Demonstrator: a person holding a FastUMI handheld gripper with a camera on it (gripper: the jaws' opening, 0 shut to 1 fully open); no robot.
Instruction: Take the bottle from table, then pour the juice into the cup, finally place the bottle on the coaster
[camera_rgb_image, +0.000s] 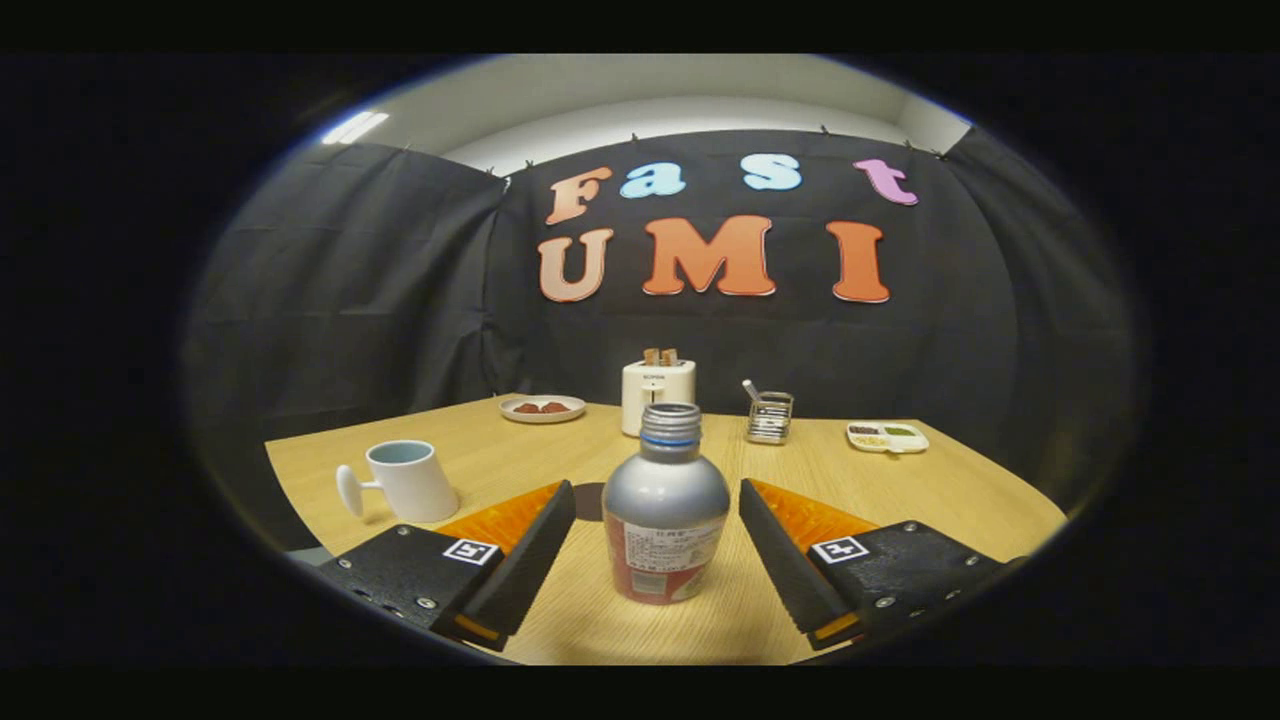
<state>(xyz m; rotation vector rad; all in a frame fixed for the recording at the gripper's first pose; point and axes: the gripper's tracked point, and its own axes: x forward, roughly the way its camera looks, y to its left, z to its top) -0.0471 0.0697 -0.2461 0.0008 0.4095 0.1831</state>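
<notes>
Spread wide, my hand-held gripper (658, 545) has its fingers (530, 550) standing either side of the bottle (665, 520) with clear gaps, so nothing is grasped yet. That bottle stands upright on the desk (940, 490) between the fingers, its cap off and its neck open.

From the bottle, the cup (410, 480) sits at about ten o'clock, near my left finger, handle turned away to the left. A dark round shape (590, 500), probably the coaster, peeks out just behind the bottle at about eleven o'clock, partly hidden by bottle and finger. Farther back I see a toaster (657, 392) at twelve, a plate (542, 407) with something red at eleven, a wire holder (769, 416) at one, and a small divided dish (887, 436) at two.

What worries me: the bottle is smooth, rounded metal with a tapering shoulder. If I close too high, the fingers may slide up the curve and the bottle could squirt out or tip. Since it is open, any tilt risks spilling juice on the desk. If I close off-centre, one finger will touch first and shove it sideways. Swinging left toward the cup, I could also knock it with my left finger.
</notes>
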